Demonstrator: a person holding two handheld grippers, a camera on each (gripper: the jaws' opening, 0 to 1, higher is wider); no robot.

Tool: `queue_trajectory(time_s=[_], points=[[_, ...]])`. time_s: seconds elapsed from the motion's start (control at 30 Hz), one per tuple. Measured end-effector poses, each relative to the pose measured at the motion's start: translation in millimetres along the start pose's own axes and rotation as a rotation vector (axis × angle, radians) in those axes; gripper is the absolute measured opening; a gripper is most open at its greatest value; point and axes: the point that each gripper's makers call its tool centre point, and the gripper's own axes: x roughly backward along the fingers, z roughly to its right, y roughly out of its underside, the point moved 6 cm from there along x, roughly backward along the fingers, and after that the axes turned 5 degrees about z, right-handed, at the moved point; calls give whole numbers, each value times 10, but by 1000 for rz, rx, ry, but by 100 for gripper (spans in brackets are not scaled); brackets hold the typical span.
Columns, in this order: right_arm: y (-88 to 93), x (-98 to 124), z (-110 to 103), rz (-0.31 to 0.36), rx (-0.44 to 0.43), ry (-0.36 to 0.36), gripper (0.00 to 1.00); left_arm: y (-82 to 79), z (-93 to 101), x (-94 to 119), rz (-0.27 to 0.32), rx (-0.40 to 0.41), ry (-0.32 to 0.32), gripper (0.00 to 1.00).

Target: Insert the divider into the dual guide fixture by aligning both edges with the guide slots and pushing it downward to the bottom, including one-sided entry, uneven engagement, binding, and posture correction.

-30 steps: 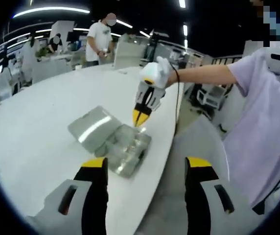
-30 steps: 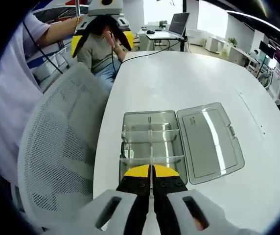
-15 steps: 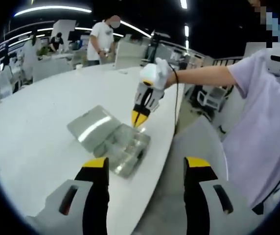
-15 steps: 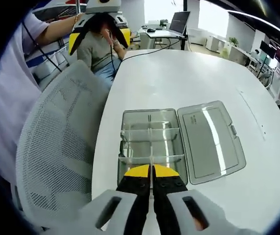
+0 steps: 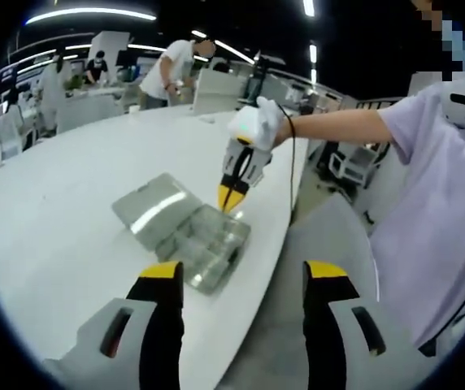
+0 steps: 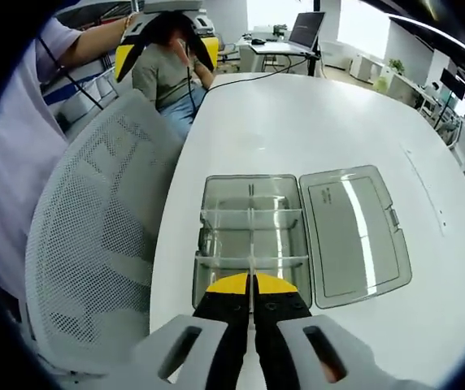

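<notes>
The right gripper [image 6: 252, 299] is seen clenched on the thin clear divider [image 6: 251, 262], which stands in the long middle slot of the clear box [image 6: 216, 195] near the tabletop's [image 6: 314, 122] chair-side edge, lid [image 6: 354, 231] open flat. Compared with a second ago, the gripper has been raised slightly, suggesting a posture correction. The left gripper [image 5: 234, 280] is held released, well apart.

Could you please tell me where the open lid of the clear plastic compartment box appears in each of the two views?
Left gripper view: the open clear plastic lid lies left of centre, on the far-left side of the clear compartment box, beyond that view's own tongs.
Right gripper view: the lid lies right of centre, flat on the white table.
Shared landmark: the right tongs, shut above the box.
</notes>
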Motion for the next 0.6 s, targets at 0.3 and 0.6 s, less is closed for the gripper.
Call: queue_trajectory(time_s=[0.3,0.6], points=[[51,-44,5,-26,-10,-14,0,4,-9,1,6,9,-4,56],[92,-98,14,-53,4,-25,0,19,-24,9,8,18,-11,56]])
